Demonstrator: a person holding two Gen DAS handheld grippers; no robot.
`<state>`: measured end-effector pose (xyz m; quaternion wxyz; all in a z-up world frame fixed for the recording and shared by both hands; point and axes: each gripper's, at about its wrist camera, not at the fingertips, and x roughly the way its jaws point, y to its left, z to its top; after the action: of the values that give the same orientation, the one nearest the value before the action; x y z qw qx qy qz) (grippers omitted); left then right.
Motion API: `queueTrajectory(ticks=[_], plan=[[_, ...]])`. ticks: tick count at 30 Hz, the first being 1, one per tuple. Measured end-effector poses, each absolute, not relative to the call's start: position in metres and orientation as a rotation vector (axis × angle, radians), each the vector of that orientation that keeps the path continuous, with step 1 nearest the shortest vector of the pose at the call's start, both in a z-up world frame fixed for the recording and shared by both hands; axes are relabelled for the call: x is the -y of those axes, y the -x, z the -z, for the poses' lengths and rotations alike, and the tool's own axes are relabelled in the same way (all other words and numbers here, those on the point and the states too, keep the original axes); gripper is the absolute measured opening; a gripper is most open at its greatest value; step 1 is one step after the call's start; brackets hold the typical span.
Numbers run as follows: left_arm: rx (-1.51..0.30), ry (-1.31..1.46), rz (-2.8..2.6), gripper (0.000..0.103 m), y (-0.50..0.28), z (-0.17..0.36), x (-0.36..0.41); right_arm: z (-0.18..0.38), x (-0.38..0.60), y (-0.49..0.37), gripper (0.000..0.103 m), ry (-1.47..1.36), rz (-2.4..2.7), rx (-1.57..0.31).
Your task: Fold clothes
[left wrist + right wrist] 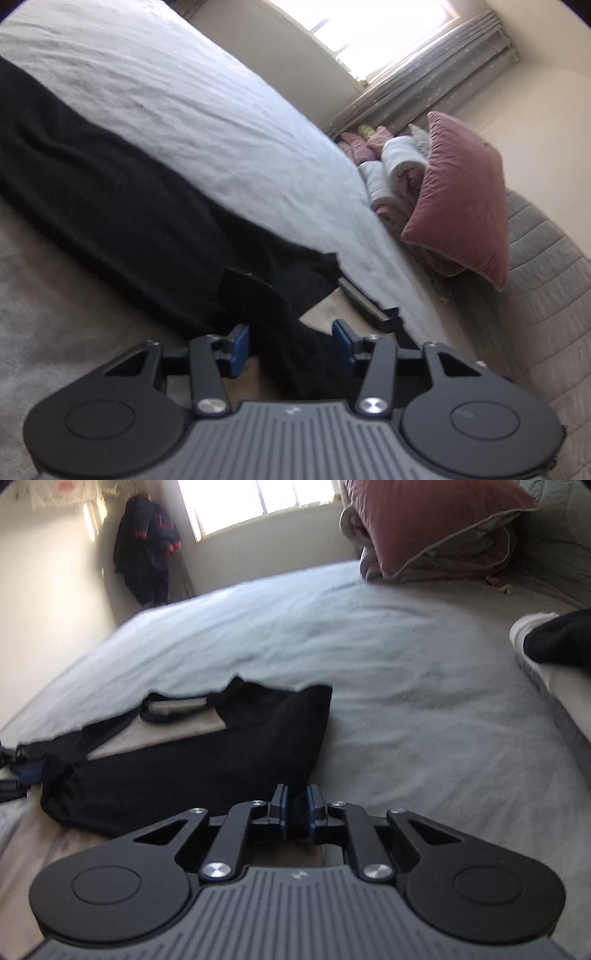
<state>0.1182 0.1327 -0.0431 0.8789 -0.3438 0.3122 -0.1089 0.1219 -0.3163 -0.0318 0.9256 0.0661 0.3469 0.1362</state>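
hard to see: both views are a bit blurry, and the black garment (122, 206) is so dark i can't make out seams or which part is which. its far end runs off the left edge of the left wrist view.
cut off: a dark-sleeved arm (561, 642) pokes in at the right edge of the right wrist view, the rest is out of frame.
black garment: lying on the pale grey bedsheet (192, 110), near the edge closest to the cameras, with a strap or narrow strip trailing off to the left in the right wrist view.
left gripper (291, 345): partly open, a fold of the black cloth sits between the blue pads (240, 341), but the pads look clear of it.
right gripper (295, 806): nearly closed, pads pinching a bit of the garment's edge.
pile by the wall: pink cushion (461, 206) leaning on rolled white and pink bedding (391, 173), what's under it is hidden.
far corner: dark clothing (147, 554) hanging beside the window (258, 502), details too small to tell.
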Motion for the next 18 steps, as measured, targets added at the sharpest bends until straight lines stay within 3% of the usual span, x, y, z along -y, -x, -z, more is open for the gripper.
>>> queueTrajectory(ticks=[2, 6, 9, 12, 18], plan=[[-0.650, 0.701, 0.217, 0.032, -0.118, 0.044, -0.132, 0.032, 0.319, -0.118, 0.011, -0.120, -0.292, -0.760], [-0.645, 0.730, 0.218, 0.033, -0.117, 0.041, -0.137, 0.031, 0.328, -0.112, 0.014, -0.157, -0.303, -0.828], [-0.652, 0.784, 0.238, 0.046, -0.118, 0.041, -0.145, 0.028, 0.324, -0.106, 0.017, -0.132, -0.307, -0.841], [-0.648, 0.829, 0.250, 0.052, -0.119, 0.038, -0.153, 0.023, 0.319, -0.099, 0.022, -0.077, -0.325, -0.872], [-0.651, 0.880, 0.250, 0.052, -0.127, 0.038, -0.157, 0.007, 0.310, -0.079, 0.023, -0.019, -0.299, -0.870]])
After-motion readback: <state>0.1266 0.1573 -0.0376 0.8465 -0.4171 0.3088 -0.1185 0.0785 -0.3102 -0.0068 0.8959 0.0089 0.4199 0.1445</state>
